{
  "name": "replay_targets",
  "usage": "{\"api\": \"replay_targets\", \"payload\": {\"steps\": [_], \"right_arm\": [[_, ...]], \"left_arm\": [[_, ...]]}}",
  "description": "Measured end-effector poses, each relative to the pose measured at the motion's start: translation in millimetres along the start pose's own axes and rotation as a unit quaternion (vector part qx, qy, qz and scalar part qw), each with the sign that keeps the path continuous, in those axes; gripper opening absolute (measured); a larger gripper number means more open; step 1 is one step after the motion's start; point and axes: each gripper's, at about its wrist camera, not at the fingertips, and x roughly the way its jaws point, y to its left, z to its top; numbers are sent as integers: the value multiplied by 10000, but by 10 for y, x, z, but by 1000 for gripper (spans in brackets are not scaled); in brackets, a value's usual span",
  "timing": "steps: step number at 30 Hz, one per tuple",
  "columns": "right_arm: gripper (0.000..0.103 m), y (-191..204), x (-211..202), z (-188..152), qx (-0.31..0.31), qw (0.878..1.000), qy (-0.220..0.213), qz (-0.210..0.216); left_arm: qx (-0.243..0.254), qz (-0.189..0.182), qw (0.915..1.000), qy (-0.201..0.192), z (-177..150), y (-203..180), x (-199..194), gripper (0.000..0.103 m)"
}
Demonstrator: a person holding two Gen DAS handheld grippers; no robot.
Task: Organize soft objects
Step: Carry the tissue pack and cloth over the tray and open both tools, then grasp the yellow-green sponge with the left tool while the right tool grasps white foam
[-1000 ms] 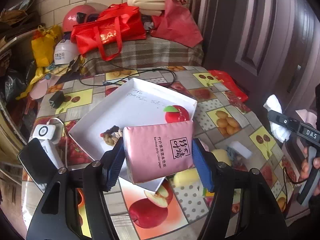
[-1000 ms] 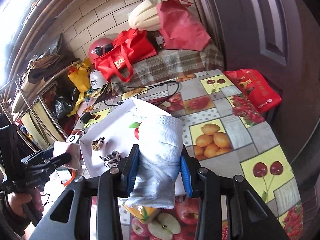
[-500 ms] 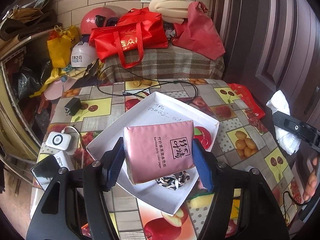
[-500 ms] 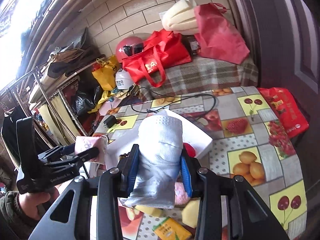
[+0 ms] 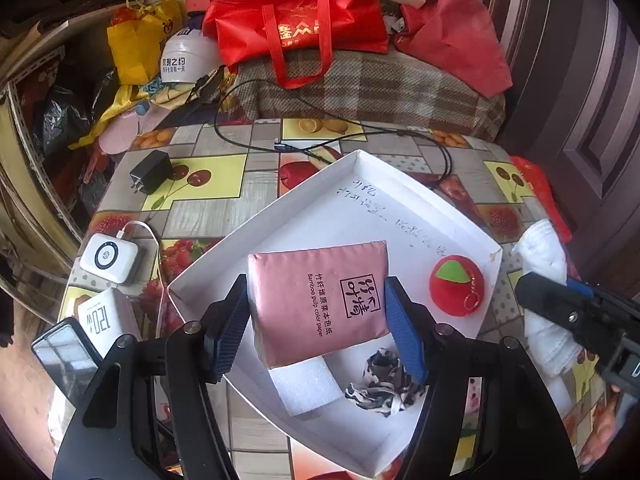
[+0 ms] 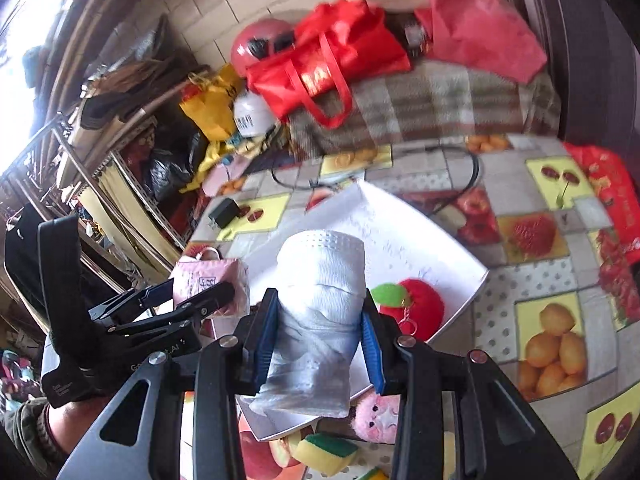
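My left gripper (image 5: 316, 328) is shut on a pink tissue pack (image 5: 320, 300) and holds it above the near part of a white tray (image 5: 400, 184). In the tray lie a red plush apple (image 5: 456, 290), a white foam block (image 5: 306, 386) and a black-and-white scrunchie (image 5: 384, 384). My right gripper (image 6: 316, 344) is shut on a white rolled towel (image 6: 320, 316), held over the tray's (image 6: 440, 248) near edge. The left gripper with the tissue pack (image 6: 208, 284) shows at the left of the right wrist view. The right gripper with the towel (image 5: 544, 256) shows at the right of the left wrist view.
A charger (image 5: 150, 170), a cable (image 5: 320, 136), a power bank (image 5: 108, 258) and a phone (image 5: 64, 354) lie on the fruit-pattern tablecloth left of the tray. A pink plush (image 6: 376, 416) and a sponge (image 6: 326, 452) lie near the tray. Red bags (image 5: 296, 28) sit behind.
Both grippers moved forward over the tray with their loads. The foam block and scrunchie came into view below the tissue pack.
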Motion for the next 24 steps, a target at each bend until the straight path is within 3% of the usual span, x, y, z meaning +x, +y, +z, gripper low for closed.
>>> {"api": "replay_targets", "payload": {"steps": [7,16,17,18,19,21,24], "right_arm": [[38,16,445,-82,-2,9994,324,-102],[41,28,653,-66,-281,9986,267,-358],[52,24,654,-74,-290,9987,226,-361],[77,24,669,-74,-291,9987,206,-364],[86,25,671,-78,-300,9986,176,-392],[97,11,655,-91,-327,9980,31,-545],[103,-17,610,-103,-337,9973,-85,-648]], "left_arm": [[-104,103,9997,203,70,49,327,66],[-282,232,9987,342,122,117,617,71],[-322,274,9987,271,122,124,617,74],[-350,345,9986,188,123,131,607,83],[-387,439,9982,95,124,149,588,88],[-428,523,9977,14,127,185,562,102],[-546,473,9974,-30,130,231,525,103]]}}
